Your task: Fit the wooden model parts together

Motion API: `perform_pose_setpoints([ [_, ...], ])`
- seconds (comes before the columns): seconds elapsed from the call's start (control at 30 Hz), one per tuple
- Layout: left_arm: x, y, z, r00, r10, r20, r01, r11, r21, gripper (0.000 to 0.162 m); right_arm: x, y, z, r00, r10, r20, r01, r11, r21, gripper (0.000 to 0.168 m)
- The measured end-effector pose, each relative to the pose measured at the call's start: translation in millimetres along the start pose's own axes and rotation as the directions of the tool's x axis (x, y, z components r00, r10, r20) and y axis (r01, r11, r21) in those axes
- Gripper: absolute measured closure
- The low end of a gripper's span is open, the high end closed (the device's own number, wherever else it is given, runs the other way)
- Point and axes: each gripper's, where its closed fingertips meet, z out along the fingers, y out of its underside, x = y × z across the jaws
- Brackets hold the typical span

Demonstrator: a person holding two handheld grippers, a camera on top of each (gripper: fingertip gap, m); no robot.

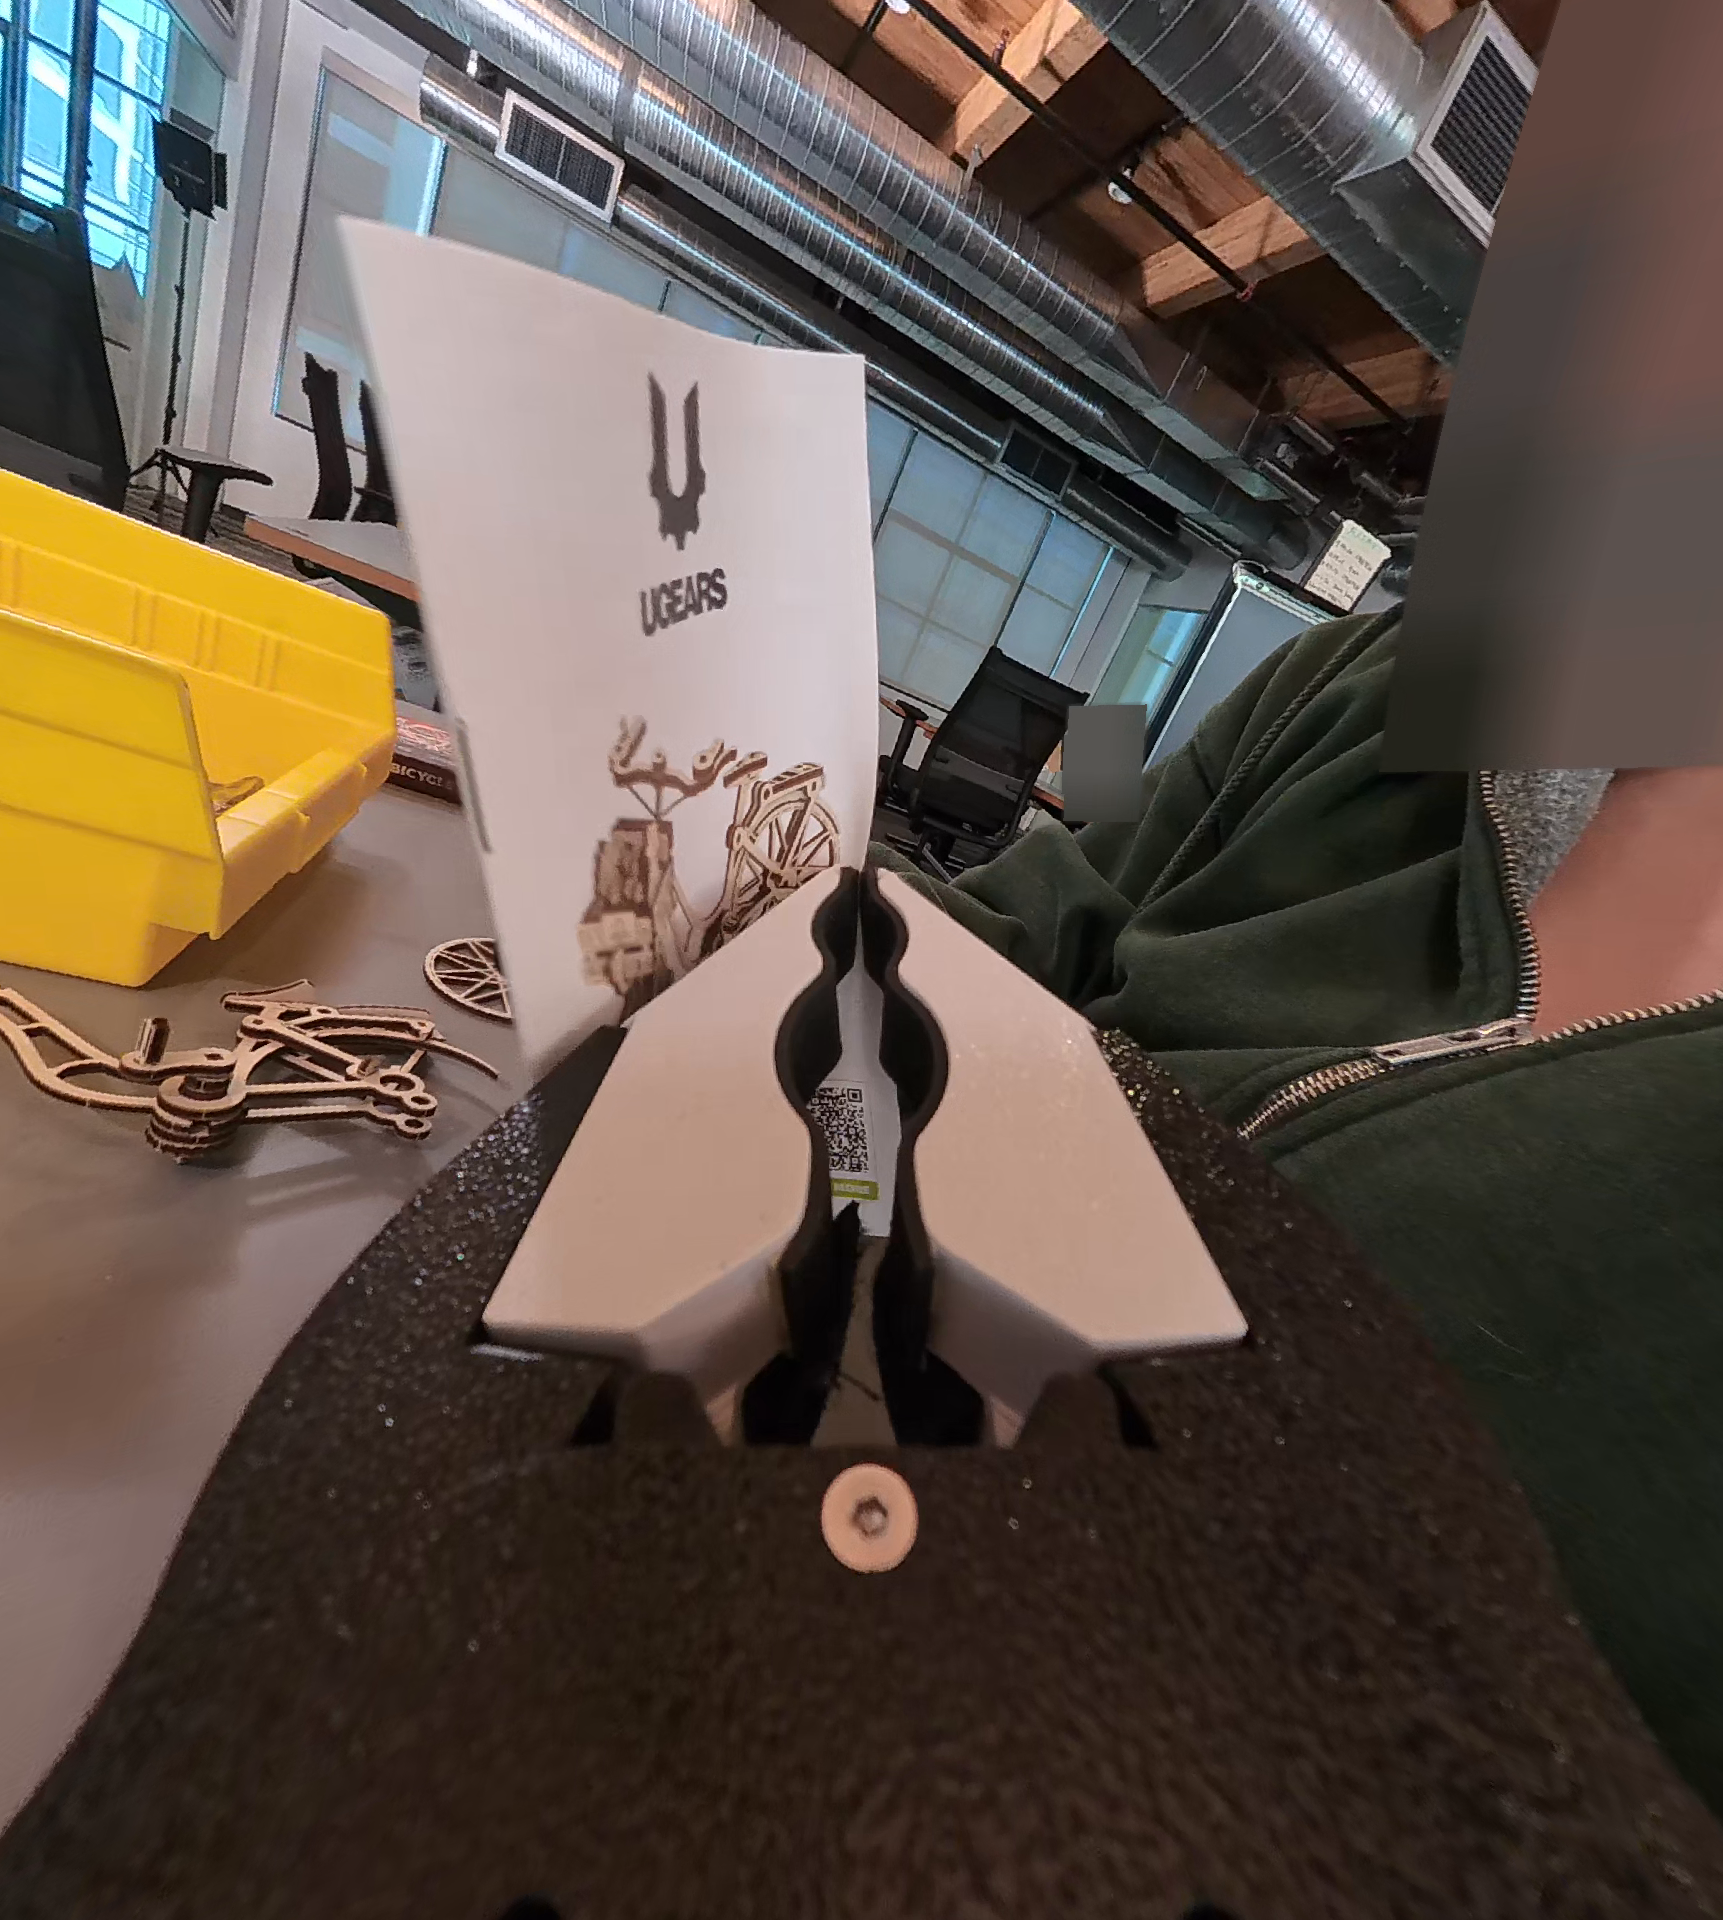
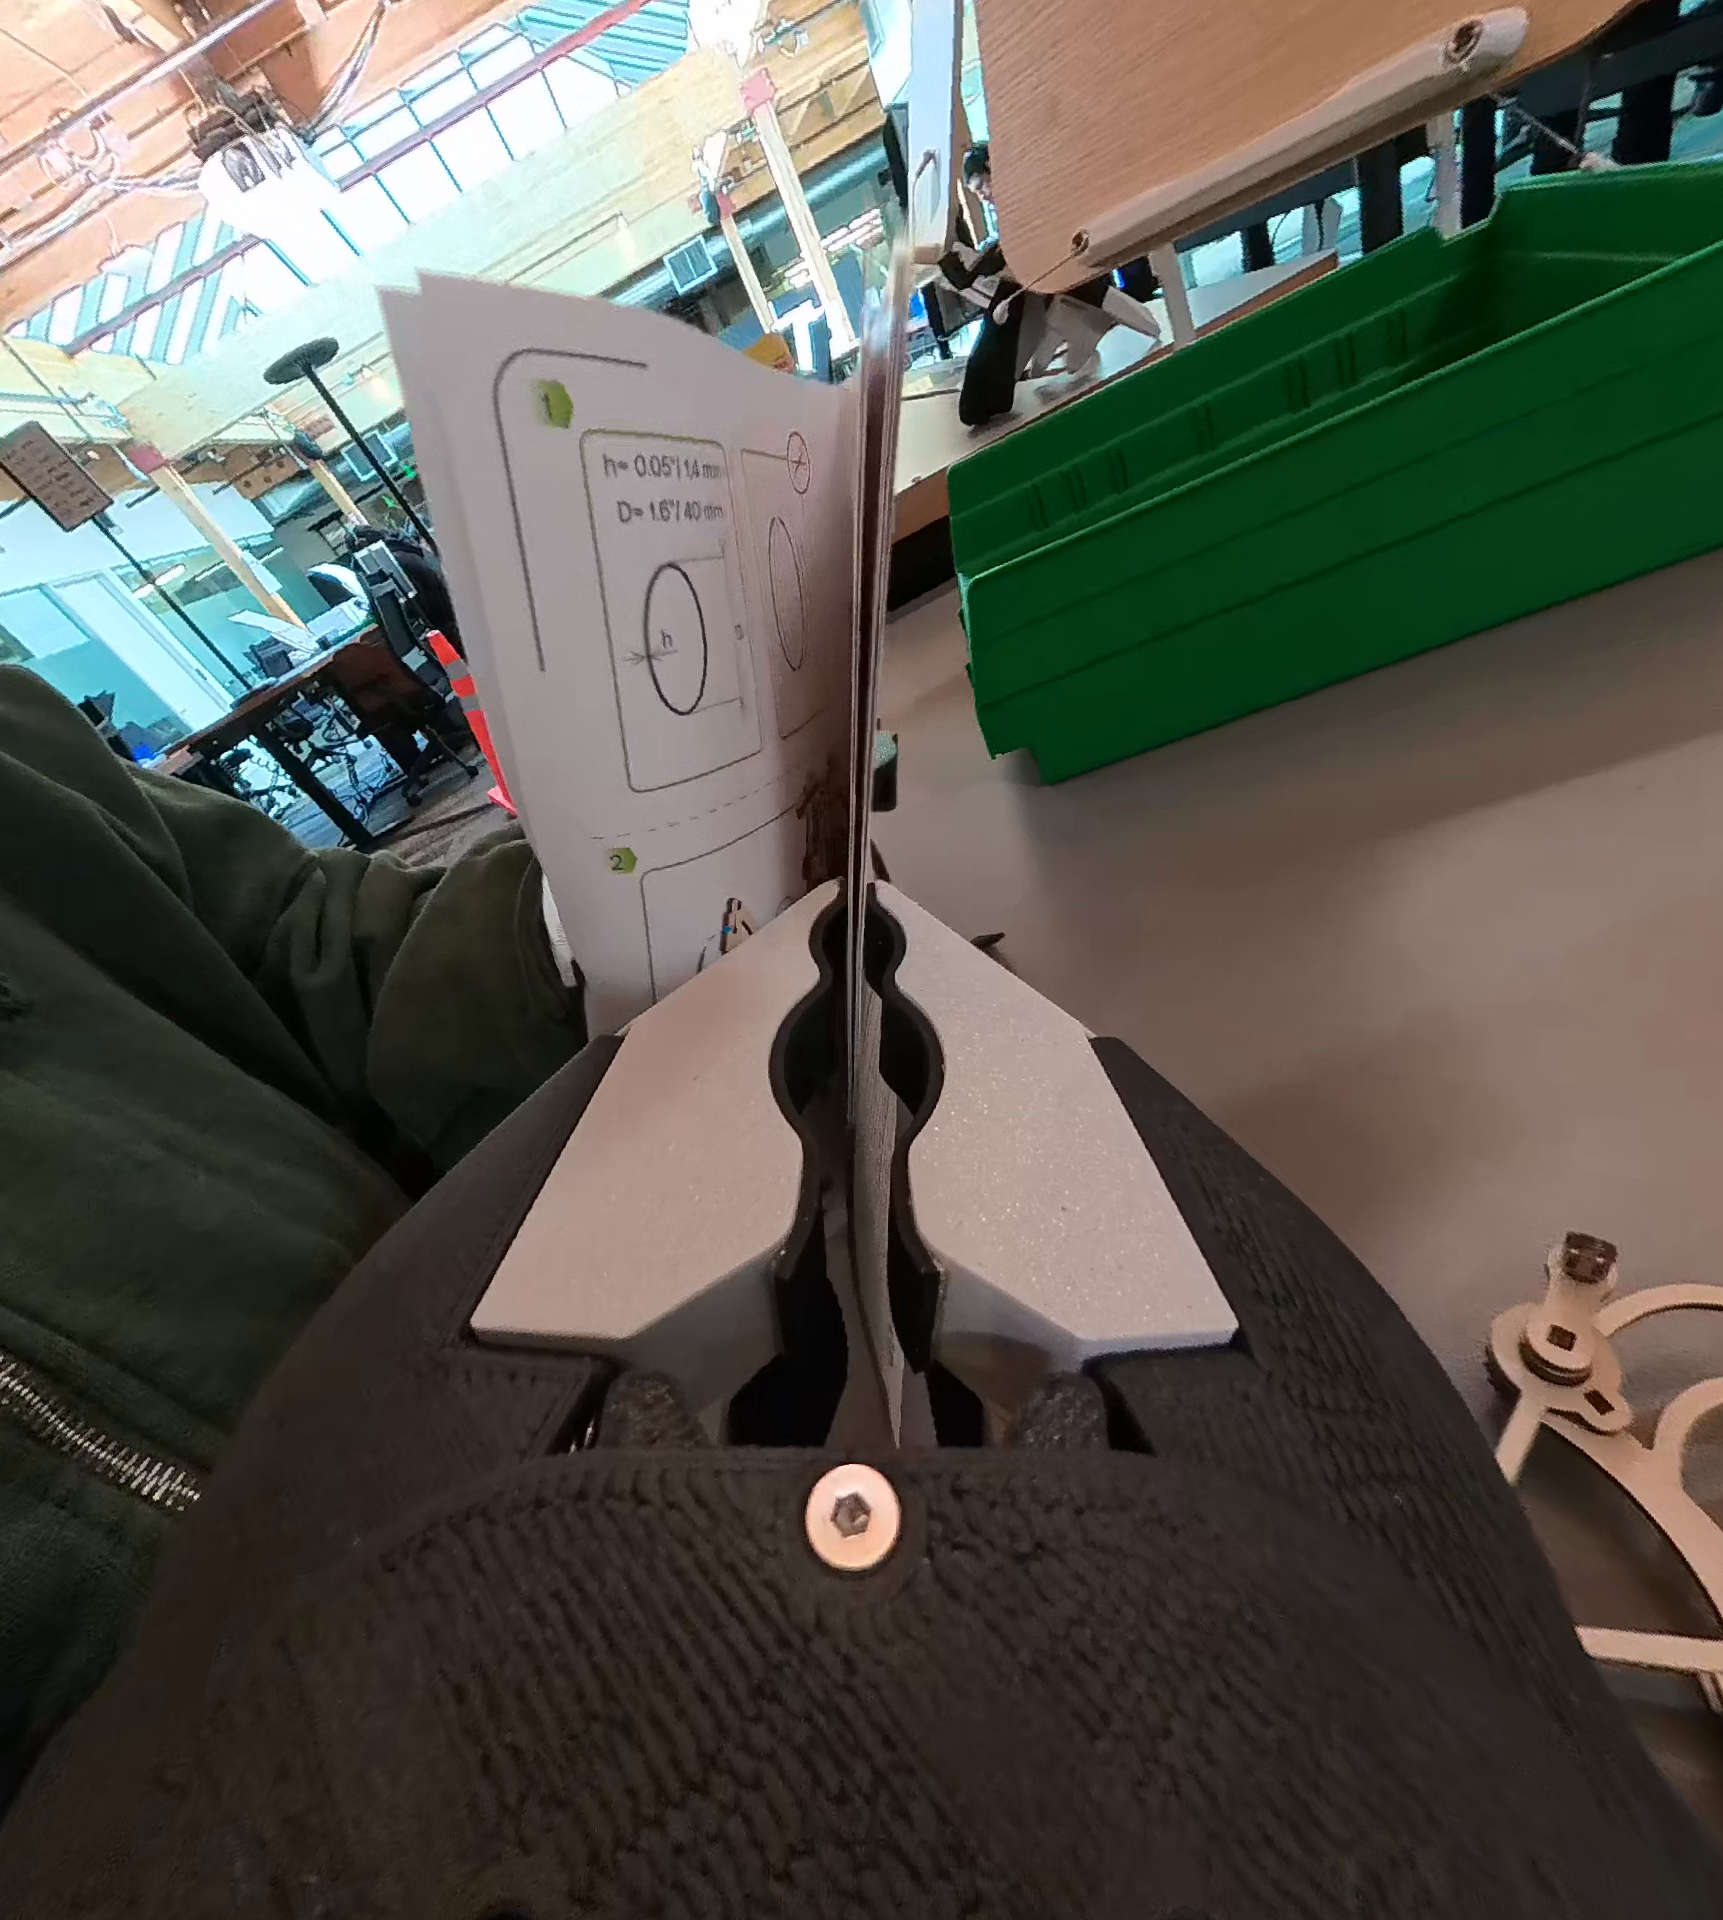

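Observation:
My left gripper (image 1: 859,904) is shut on a white instruction booklet (image 1: 628,582) and holds it upright above the table; its cover with a bicycle picture faces the camera. My right gripper (image 2: 857,904) is shut on the same booklet (image 2: 628,582), seen edge-on with an inner page of diagrams fanned out to the left. A partly built wooden bicycle frame (image 1: 213,1060) lies flat on the grey table to the left, with a wooden spoked wheel (image 1: 467,977) beside it. Another pale wooden part (image 2: 1667,1455) lies at the lower right in the right wrist view.
A yellow plastic bin (image 1: 109,748) stands at the left on the table (image 1: 57,1351). A green plastic bin (image 2: 1356,520) stands at the right rear. A person in a dark green zip jacket (image 1: 1459,1143) sits close behind the booklet. A dark box (image 1: 426,753) lies behind the yellow bin. About 6 cm separates my left fingertips from my right.

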Motion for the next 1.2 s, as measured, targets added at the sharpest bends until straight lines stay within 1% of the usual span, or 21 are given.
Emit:
perform_pose_setpoints([
  [0.27,-1.0,1.7,0.1,1.000,-0.020,-0.007,0.020,1.000,-0.002,0.162,-2.4,2.5,2.2,1.000,-0.012,0.010,0.012,1.000,-0.011,0.168],
  [0.5,-3.0,1.7,-1.3,0.997,-0.068,-0.024,0.068,0.998,0.011,0.162,-5.2,4.6,4.4,0.999,-0.031,0.017,0.031,0.999,-0.022,0.168],
  [0.67,-3.1,2.0,-1.1,0.999,-0.047,-0.013,0.047,0.999,0.005,0.162,-3.6,3.9,3.7,0.999,-0.033,0.008,0.033,0.999,-0.021,0.168],
  [0.73,-2.8,-0.3,-1.9,1.000,-0.019,-0.001,0.019,1.000,0.009,0.162,1.3,2.9,1.9,0.999,-0.034,-0.024,0.034,0.999,-0.021,0.168],
  [0.83,-3.4,-13.5,-10.3,0.998,0.054,0.044,-0.056,0.997,0.046,0.162,19.2,-4.6,-8.4,0.992,-0.019,-0.123,0.020,1.000,0.011,0.168],
  [0.93,-5.3,-34.2,-25.4,0.992,0.085,0.090,-0.097,0.986,0.135,0.162,35.4,-16.9,-23.6,0.981,0.056,-0.183,-0.040,0.995,0.090,0.168],
  [1.0,-7.7,-42.6,-32.8,0.990,0.084,0.111,-0.103,0.978,0.179,0.162,42.9,-22.4,-31.2,0.975,0.111,-0.194,-0.085,0.987,0.136,0.168],
  [1.07,-9.4,-45.6,-34.9,0.989,0.081,0.125,-0.105,0.974,0.202,0.162,42.7,-23.3,-32.0,0.975,0.152,-0.159,-0.129,0.981,0.148,0.168],
  [1.1,-10.7,-45.2,-34.6,0.987,0.082,0.135,-0.109,0.973,0.203,0.162,40.8,-23.4,-30.6,0.977,0.169,-0.134,-0.148,0.977,0.152,0.164],
  [1.17,-13.4,-44.3,-33.9,0.984,0.086,0.157,-0.117,0.973,0.199,0.162,33.8,-24.4,-26.6,0.977,0.203,-0.064,-0.190,0.968,0.163,0.146],
  [1.2,-14.8,-44.2,-34.3,0.982,0.085,0.167,-0.118,0.973,0.198,0.162,30.5,-24.8,-24.7,0.973,0.228,-0.026,-0.221,0.961,0.166,0.134],
])
